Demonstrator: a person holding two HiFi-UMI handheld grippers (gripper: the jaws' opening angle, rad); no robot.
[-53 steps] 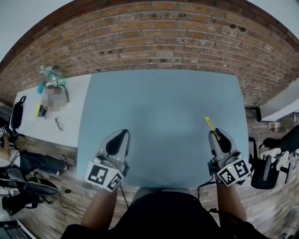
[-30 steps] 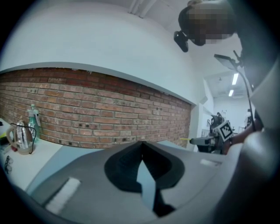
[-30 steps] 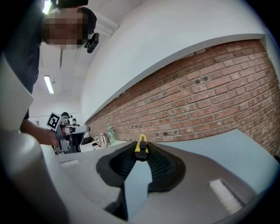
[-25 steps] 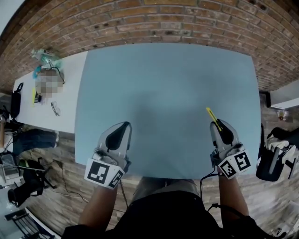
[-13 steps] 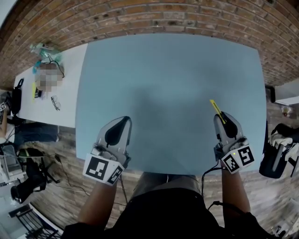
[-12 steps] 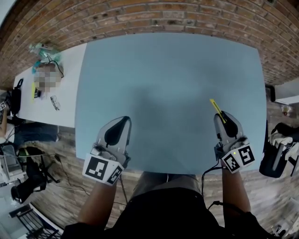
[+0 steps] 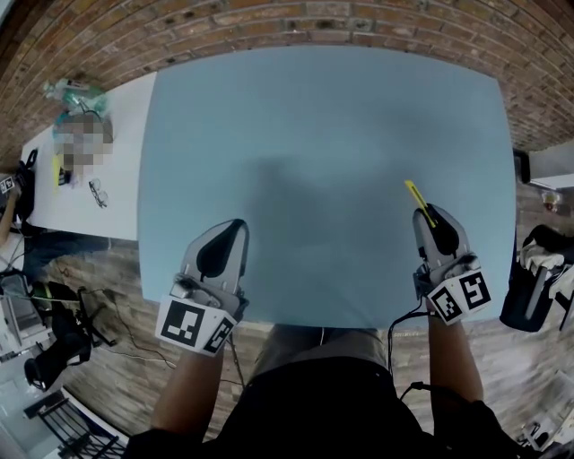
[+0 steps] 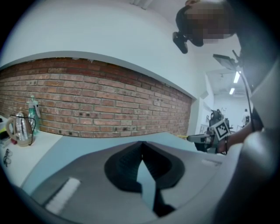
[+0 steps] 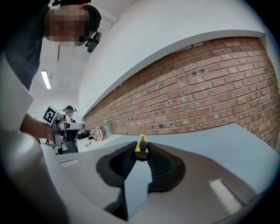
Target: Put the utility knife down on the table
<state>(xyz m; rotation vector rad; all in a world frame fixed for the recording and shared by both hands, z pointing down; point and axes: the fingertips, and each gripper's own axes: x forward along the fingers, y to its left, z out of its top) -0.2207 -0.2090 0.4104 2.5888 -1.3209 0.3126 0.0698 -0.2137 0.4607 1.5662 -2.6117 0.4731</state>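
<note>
Showing the right gripper closed on the utility knife over the near right part of the blue table. Its jaws stood partly apart, only as wide as the yellow handle, and pinched the knife's rear end at their very tips. In the right gripper view the yellow body sat wedged between the two ribbed pads.

The knife's long axis ran on from the jaws, forward and away from the person. It slanted a little toward the table's middle and the brick wall beyond, so most of its length projected past the fingertips.

The gripper pointed nearly level, tipped slightly down, so the knife's far end probably lay lowest and nearest the tabletop. Whether it already touched the surface could not be told from the head view. The coming move was judged to turn on that gap: lower until the knife lay along the top, then spread the jaws.

The left gripper hovered over the near left edge of the same table, well apart from the knife, its jaws closed tip to tip on nothing.

No container stood on the blue table. On the white side table at far left stood a bottle and a kettle; their contents were not legible.
</note>
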